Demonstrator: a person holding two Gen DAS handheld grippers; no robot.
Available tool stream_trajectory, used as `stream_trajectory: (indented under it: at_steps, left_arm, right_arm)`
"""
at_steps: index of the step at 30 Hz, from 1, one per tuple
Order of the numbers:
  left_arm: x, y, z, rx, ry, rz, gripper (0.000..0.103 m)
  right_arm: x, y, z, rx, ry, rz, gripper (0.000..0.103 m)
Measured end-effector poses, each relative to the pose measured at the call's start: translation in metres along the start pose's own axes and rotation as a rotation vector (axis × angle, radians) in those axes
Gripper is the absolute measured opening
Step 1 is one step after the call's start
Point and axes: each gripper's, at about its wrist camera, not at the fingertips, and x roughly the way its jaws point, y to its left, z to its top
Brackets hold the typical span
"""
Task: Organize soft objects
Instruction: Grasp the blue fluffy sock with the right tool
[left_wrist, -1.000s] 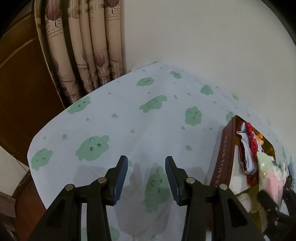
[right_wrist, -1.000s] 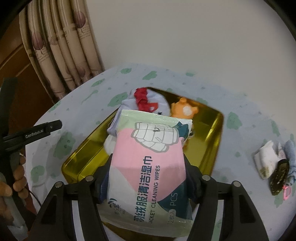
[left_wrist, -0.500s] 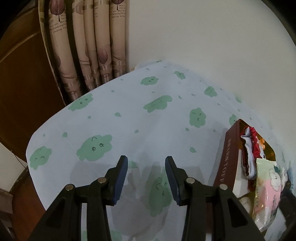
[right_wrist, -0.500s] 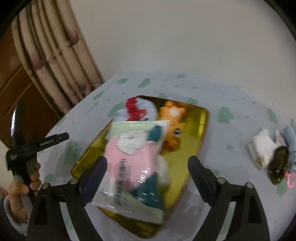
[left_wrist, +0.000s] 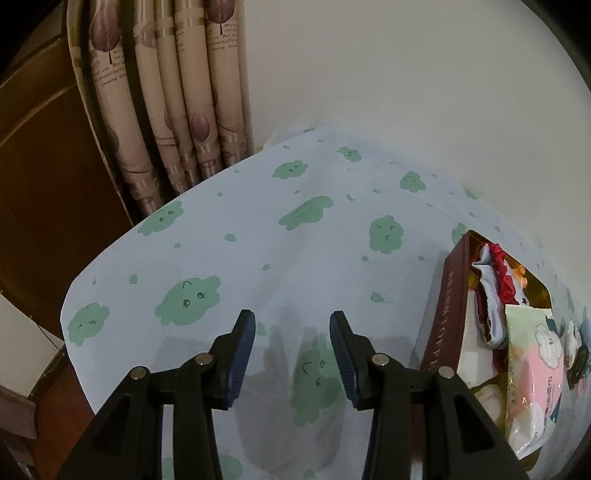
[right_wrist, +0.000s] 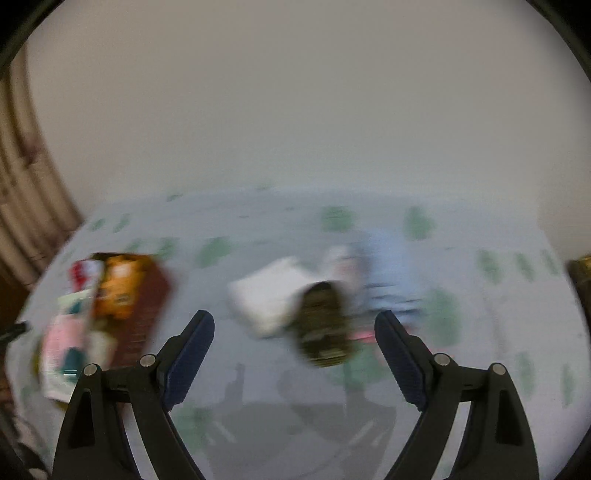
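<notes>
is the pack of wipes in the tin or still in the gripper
In the tin. The wipes pack lies on the things inside it, one end over the rim. The right gripper is open and empty, over the loose pile.

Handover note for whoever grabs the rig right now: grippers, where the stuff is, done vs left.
Left gripper: open, empty, over bare tablecloth, beside the tin.
Right gripper: open, empty; its jaws have just been opening, and the view is blurred.
Done: wipes pack lies in the gold tin with the white-and-red cloth and an orange toy.
Left: loose pile on the cloth ahead of the right gripper: white folded cloth, dark patterned item, pale blue piece. Probably the white cloth next.
</notes>
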Motion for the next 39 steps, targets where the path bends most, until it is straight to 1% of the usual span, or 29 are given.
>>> stream_trajectory:
  at_steps: [1, 3, 5, 7, 8, 11, 14, 16, 20, 22, 23, 25, 26, 27, 32, 35, 36, 38, 39]
  left_arm:
    - [-0.001, -0.001, 0.000, 0.005, -0.005, 0.003, 0.043]
    - [-0.003, -0.003, 0.000, 0.011, -0.013, 0.005, 0.043]
    - [-0.004, -0.003, 0.000, 0.009, -0.023, 0.005, 0.043]
    - [-0.005, -0.003, 0.000, 0.010, -0.039, 0.028, 0.043]
    - [-0.005, -0.004, 0.000, 0.009, -0.043, 0.034, 0.043]
    - [-0.005, -0.002, -0.001, -0.006, -0.048, 0.043, 0.043]
    - [-0.003, -0.002, -0.001, -0.008, -0.043, 0.056, 0.043]
    - [-0.001, -0.005, -0.001, 0.004, -0.037, 0.075, 0.043]
    - [-0.002, -0.013, -0.003, 0.032, -0.041, 0.105, 0.043]
    - [-0.011, -0.018, -0.003, 0.037, -0.069, 0.102, 0.043]
    - [-0.017, -0.023, -0.002, 0.037, -0.079, 0.096, 0.043]
    - [-0.027, -0.034, 0.000, 0.048, -0.087, 0.054, 0.043]
    - [-0.033, -0.044, 0.000, 0.061, -0.092, 0.032, 0.043]
    - [-0.038, -0.054, 0.000, 0.078, -0.095, 0.016, 0.043]
    - [-0.071, -0.126, -0.011, 0.265, -0.140, -0.082, 0.043]
    - [-0.087, -0.173, -0.026, 0.372, -0.131, -0.195, 0.043]
    - [-0.092, -0.190, -0.033, 0.410, -0.120, -0.240, 0.043]
    - [-0.097, -0.218, -0.045, 0.476, -0.085, -0.306, 0.043]
    - [-0.099, -0.234, -0.053, 0.508, -0.058, -0.355, 0.043]
  right_arm:
    - [0.004, -0.011, 0.002, 0.001, 0.002, -0.019, 0.083]
    - [0.017, -0.030, 0.006, 0.007, 0.022, -0.045, 0.068]
    - [0.033, -0.046, 0.012, 0.036, 0.046, -0.046, 0.062]
    - [0.047, -0.059, 0.017, 0.069, 0.060, -0.039, 0.061]
    - [0.058, -0.064, 0.021, 0.092, 0.070, -0.020, 0.061]
    - [0.079, -0.068, 0.029, 0.134, 0.081, 0.010, 0.061]
    - [0.096, -0.067, 0.033, 0.138, 0.095, 0.012, 0.062]
    - [0.106, -0.068, 0.035, 0.146, 0.111, 0.028, 0.063]
    - [0.117, -0.070, 0.028, 0.139, 0.133, 0.050, 0.063]
    - [0.118, -0.072, 0.025, 0.130, 0.130, 0.069, 0.052]
    - [0.116, -0.073, 0.022, 0.124, 0.128, 0.072, 0.041]
    - [0.110, -0.076, 0.018, 0.125, 0.122, 0.089, 0.035]
    - [0.105, -0.078, 0.016, 0.124, 0.111, 0.096, 0.031]
    - [0.099, -0.081, 0.014, 0.121, 0.102, 0.099, 0.030]
    - [0.062, -0.099, -0.002, 0.132, 0.041, 0.078, 0.029]
    - [0.041, -0.114, -0.015, 0.137, 0.021, 0.044, 0.029]
    - [0.033, -0.119, -0.021, 0.130, 0.015, 0.017, 0.029]
    - [0.023, -0.127, -0.031, 0.106, 0.013, -0.042, 0.029]
    - [0.018, -0.131, -0.036, 0.096, 0.010, -0.066, 0.029]
